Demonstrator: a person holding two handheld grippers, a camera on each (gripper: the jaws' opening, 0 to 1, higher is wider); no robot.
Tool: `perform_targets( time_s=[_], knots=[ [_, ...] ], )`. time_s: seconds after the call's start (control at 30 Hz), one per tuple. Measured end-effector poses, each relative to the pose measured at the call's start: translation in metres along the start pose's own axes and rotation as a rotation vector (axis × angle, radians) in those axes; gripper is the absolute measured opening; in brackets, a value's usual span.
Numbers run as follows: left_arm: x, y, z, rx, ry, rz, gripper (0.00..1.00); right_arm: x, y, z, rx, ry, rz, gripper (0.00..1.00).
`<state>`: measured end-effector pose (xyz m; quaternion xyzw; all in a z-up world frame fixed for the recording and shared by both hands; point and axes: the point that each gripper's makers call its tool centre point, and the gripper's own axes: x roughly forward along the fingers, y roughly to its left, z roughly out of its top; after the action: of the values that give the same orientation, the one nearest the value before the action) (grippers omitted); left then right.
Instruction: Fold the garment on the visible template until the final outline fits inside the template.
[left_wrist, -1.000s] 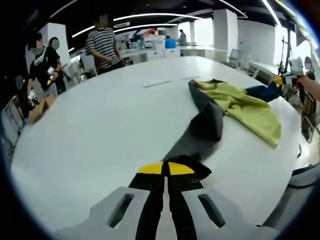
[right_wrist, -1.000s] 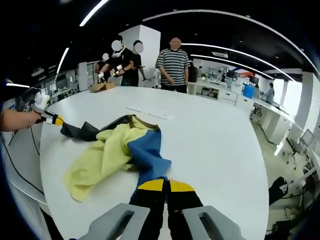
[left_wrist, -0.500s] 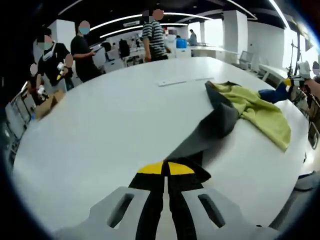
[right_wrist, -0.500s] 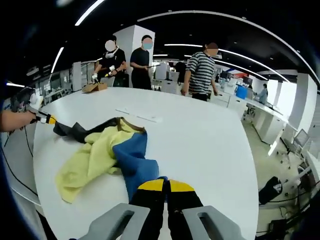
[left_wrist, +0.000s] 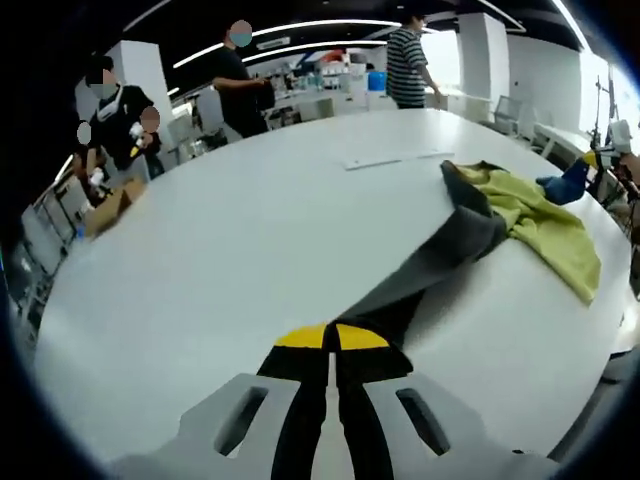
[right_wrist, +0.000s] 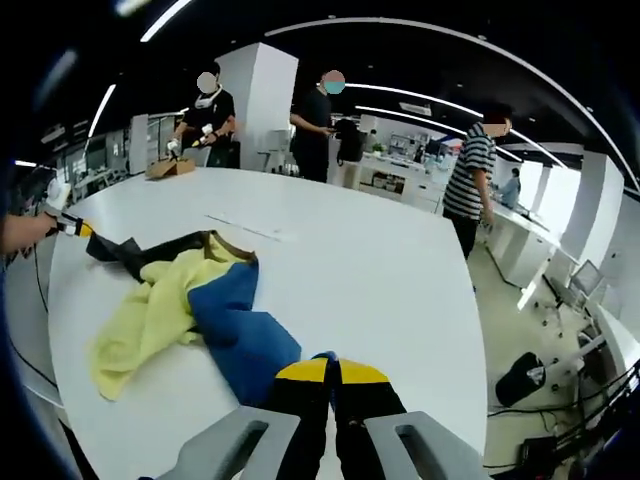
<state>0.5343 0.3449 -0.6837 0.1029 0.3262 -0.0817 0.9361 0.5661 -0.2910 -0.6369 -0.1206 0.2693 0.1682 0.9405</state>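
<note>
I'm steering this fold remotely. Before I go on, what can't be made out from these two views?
- Template: none made out on the table; the pale strip in the left gripper view is too small to identify.
- Garment outline: bunched; its yellow folds hide the underside in both views.
- Grip points: the left gripper and right gripper tips cover the gray and blue ends they pinch.

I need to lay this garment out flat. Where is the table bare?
Bare table lies between the garment and the cardboard box, and past the white strip. In the right gripper view, bare from the blue sleeve to the far edge. It is crowded around the bunched yellow cloth.
</note>
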Motion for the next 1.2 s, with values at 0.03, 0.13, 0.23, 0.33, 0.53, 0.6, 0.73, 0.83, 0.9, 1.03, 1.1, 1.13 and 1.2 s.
perform_targets(
  time_s=[0.03, 0.13, 0.23, 0.33, 0.53, 0.6, 0.73, 0.83, 0.9, 1.03, 1.1, 1.13, 1.2],
  knots=[
    [0.001, 0.003, 0.0, -0.002, 0.001, 0.005, 0.0, 0.0, -0.002, 0.0, 0.001, 0.0, -0.003, 0.0],
    [0.003, 0.009, 0.001, -0.004, 0.007, 0.017, 0.0, 0.002, -0.009, 0.0, -0.002, 0.002, -0.018, 0.0],
    [0.004, 0.013, 0.003, 0.0, 0.013, 0.026, 0.0, 0.002, -0.015, 0.0, -0.008, 0.007, -0.032, 0.0],
    [0.005, 0.017, 0.004, 0.001, 0.017, 0.034, 0.0, 0.004, -0.022, -0.001, -0.01, 0.016, -0.044, 0.0],
    [0.005, 0.021, 0.004, -0.014, 0.032, 0.055, 0.0, 0.004, -0.034, -0.003, -0.019, 0.033, -0.067, 0.0],
    [0.003, 0.025, 0.001, -0.024, 0.035, 0.061, 0.0, 0.004, -0.039, -0.007, -0.018, 0.044, -0.076, 0.0],
    [0.002, 0.031, -0.006, -0.039, 0.048, 0.076, 0.0, 0.004, -0.045, -0.014, -0.011, 0.059, -0.089, 0.0],
    [0.001, 0.036, -0.012, -0.06, 0.062, 0.085, 0.0, 0.003, -0.047, -0.017, -0.012, 0.069, -0.097, 0.0],
    [0.001, 0.039, -0.014, -0.076, 0.064, 0.092, 0.0, 0.003, -0.05, -0.019, -0.009, 0.077, -0.106, 0.0],
    [0.0, 0.043, -0.015, -0.089, 0.07, 0.103, 0.0, 0.002, -0.061, -0.025, 0.0, 0.093, -0.13, 0.0],
    [0.0, 0.045, -0.015, -0.088, 0.074, 0.107, 0.0, 0.002, -0.064, -0.027, 0.003, 0.099, -0.141, 0.0],
    [0.0, 0.047, -0.016, -0.09, 0.077, 0.11, 0.0, 0.001, -0.064, -0.028, 0.005, 0.103, -0.145, 0.0],
    [0.001, 0.053, -0.016, -0.092, 0.082, 0.121, 0.0, 0.0, -0.067, -0.03, 0.003, 0.112, -0.157, 0.0]
  ],
)
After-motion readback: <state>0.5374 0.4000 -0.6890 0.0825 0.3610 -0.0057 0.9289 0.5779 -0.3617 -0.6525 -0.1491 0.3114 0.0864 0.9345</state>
